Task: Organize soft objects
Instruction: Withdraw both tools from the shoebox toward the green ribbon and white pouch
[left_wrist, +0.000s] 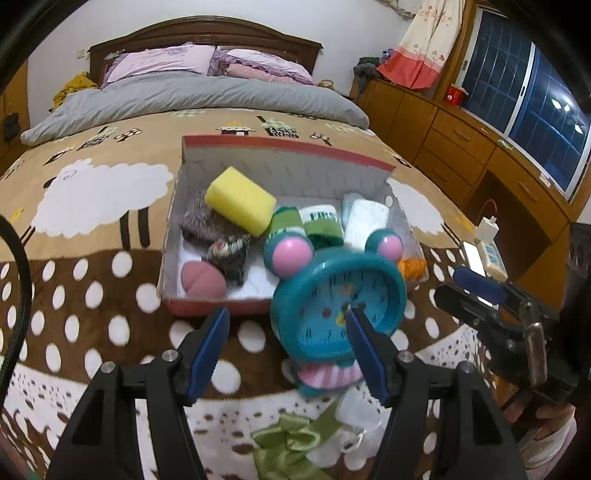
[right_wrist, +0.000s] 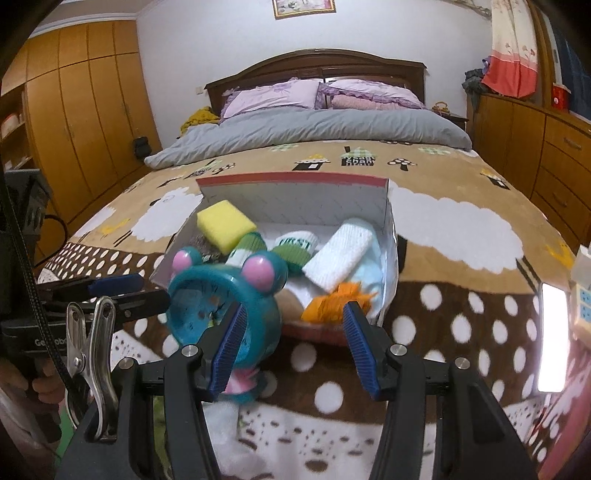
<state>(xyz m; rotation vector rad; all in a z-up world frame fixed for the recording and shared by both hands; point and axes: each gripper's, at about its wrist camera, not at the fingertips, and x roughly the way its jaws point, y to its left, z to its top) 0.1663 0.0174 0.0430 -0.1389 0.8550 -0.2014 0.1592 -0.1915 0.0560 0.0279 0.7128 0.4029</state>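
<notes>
Open red-rimmed box (left_wrist: 177, 236) on the bed, filled with a yellow sponge (left_wrist: 240, 201), knitted socks (left_wrist: 212, 229), a white cloth (right_wrist: 338, 256) and orange yarn (right_wrist: 338, 301).

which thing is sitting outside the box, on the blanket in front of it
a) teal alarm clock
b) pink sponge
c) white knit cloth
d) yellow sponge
a: the teal alarm clock stands on the spotted blanket before the box, while the other three lie inside it.
</notes>
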